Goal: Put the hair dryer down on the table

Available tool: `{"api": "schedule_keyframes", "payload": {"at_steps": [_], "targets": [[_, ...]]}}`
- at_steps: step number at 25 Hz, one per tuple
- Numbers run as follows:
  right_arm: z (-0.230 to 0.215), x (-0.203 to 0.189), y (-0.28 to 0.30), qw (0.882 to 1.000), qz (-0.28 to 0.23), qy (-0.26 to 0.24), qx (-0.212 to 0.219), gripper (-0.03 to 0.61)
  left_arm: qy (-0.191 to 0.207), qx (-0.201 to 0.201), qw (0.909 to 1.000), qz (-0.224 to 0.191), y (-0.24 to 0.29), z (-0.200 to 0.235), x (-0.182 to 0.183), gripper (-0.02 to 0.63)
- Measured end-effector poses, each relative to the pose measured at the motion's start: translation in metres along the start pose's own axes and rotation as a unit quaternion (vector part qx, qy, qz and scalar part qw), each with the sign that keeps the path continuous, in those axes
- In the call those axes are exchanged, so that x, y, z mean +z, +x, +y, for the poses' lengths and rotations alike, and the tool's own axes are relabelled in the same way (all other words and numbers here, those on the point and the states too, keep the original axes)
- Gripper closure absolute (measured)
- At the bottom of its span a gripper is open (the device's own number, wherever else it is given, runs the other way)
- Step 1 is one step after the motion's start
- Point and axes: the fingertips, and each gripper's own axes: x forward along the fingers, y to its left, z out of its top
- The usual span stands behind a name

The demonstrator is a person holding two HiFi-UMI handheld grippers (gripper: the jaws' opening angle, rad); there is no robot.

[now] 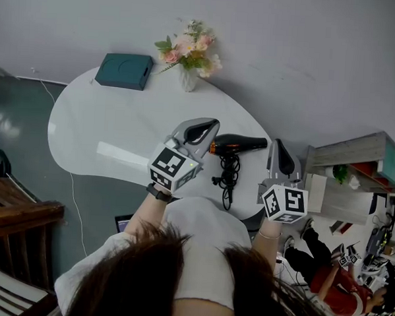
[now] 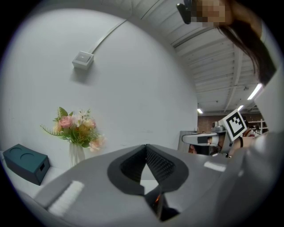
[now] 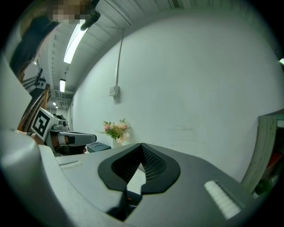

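Hair dryer [image 1: 241, 144] lies at the worktop's [image 1: 106, 133] near edge; my left gripper [image 1: 211, 126] and right gripper [image 1: 277, 146] are both closed, empty.
Looks rigid, smooth-shelled and moderately heavy to me; I'd grip the barrel and mind the loose cord [image 1: 228, 177].

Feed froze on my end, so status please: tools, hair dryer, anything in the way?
Left tool shut, empty. Right tool shut, empty. Hair dryer flat on table between them, cord coiled alongside. Vase, teal box well clear.
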Motion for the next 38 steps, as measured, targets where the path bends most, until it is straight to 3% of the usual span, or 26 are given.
{"api": "schedule_keyframes", "payload": {"at_steps": [38], "targets": [[-0.001,-0.01,0.001,1.0,0.014,0.028,0.004,0.577,0.002,0.011,0.9999,0.004,-0.007,0.004,-0.002,0.555]]}}
